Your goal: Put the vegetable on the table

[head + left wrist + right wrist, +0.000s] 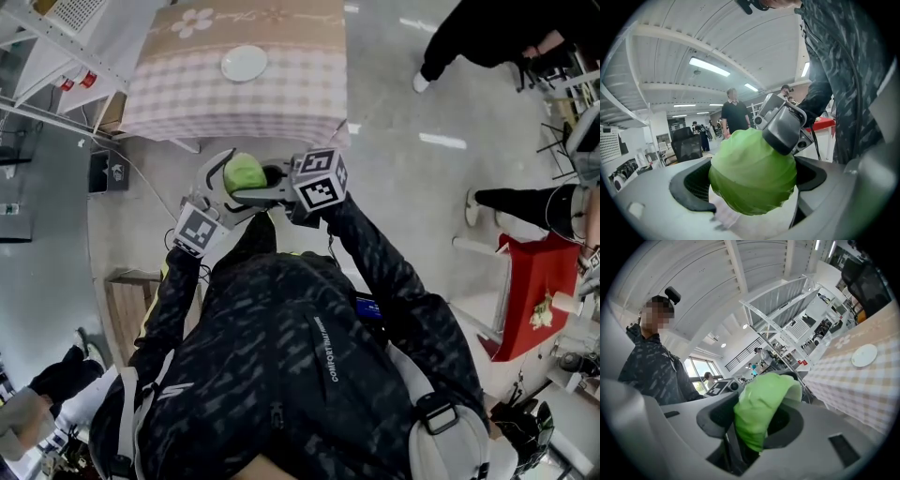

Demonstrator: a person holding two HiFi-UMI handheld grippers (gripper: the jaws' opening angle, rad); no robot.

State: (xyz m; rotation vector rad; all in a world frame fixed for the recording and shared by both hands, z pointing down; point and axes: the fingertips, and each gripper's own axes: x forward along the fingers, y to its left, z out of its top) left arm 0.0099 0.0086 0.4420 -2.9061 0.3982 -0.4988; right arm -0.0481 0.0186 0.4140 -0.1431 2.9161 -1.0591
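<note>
A round green cabbage [244,173] hangs in the air between both grippers, just short of the near edge of the checked-cloth table [187,94]. My left gripper [223,180] comes in from the left, its white jaws curved round the cabbage [752,173] and closed against its sides. My right gripper [255,186] reaches in from the right, and its jaws are clamped on a fold of the cabbage's outer leaves [761,411]. In the left gripper view the right gripper's grey jaw lies on top of the cabbage. A white plate [244,63] sits on the table.
A white wire rack [47,56] stands left of the table. A red table [534,281] with seated or standing people is at the right, and a wooden stool [122,309] is at the lower left. Another person [735,115] stands farther back in the room.
</note>
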